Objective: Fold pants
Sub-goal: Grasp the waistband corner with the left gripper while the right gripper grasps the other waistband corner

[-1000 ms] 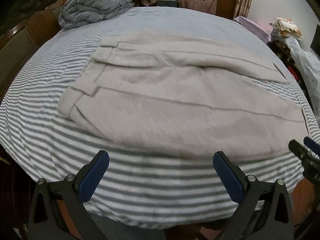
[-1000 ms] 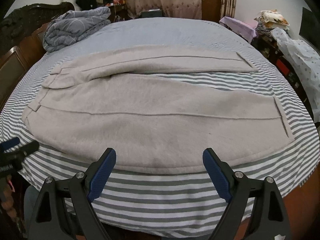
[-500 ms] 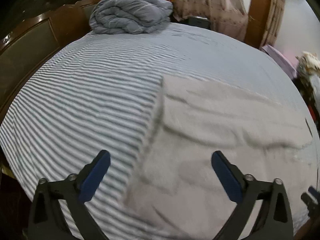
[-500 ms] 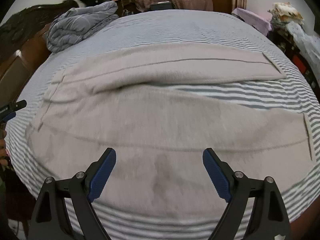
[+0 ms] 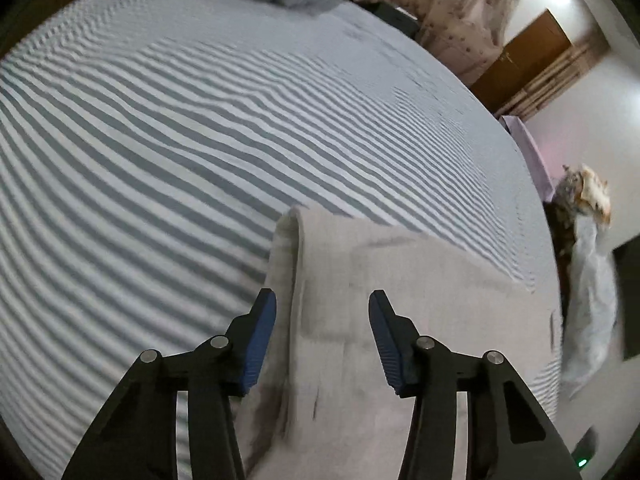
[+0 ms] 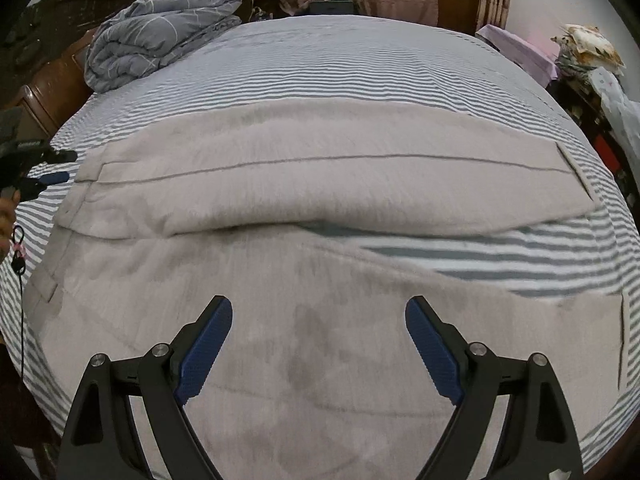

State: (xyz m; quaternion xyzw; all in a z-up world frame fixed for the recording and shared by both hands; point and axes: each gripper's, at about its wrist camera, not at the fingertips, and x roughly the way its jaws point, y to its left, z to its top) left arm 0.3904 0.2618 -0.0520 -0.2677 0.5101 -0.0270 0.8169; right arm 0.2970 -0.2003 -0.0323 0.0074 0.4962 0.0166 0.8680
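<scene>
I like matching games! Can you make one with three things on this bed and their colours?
Things:
1. pants
2. bedsheet
3. rolled quilt

Colours:
A. plain blue-grey with thin white lines
B. beige
C. grey and white stripes

Pairs: 1-B, 2-C, 3-A

Pale grey pants (image 6: 320,208) of soft, matt, brushed-looking cloth are spread on a grey-and-white striped cotton-like sheet (image 6: 360,60). Matt black plastic arms with bare metal rivets and ribbed blue pads are seen on the right gripper (image 6: 319,344) and left gripper (image 5: 322,340). A puffy quilted duvet (image 6: 156,48) is backed by a dark, glossy carved wooden headboard (image 6: 52,80).
</scene>
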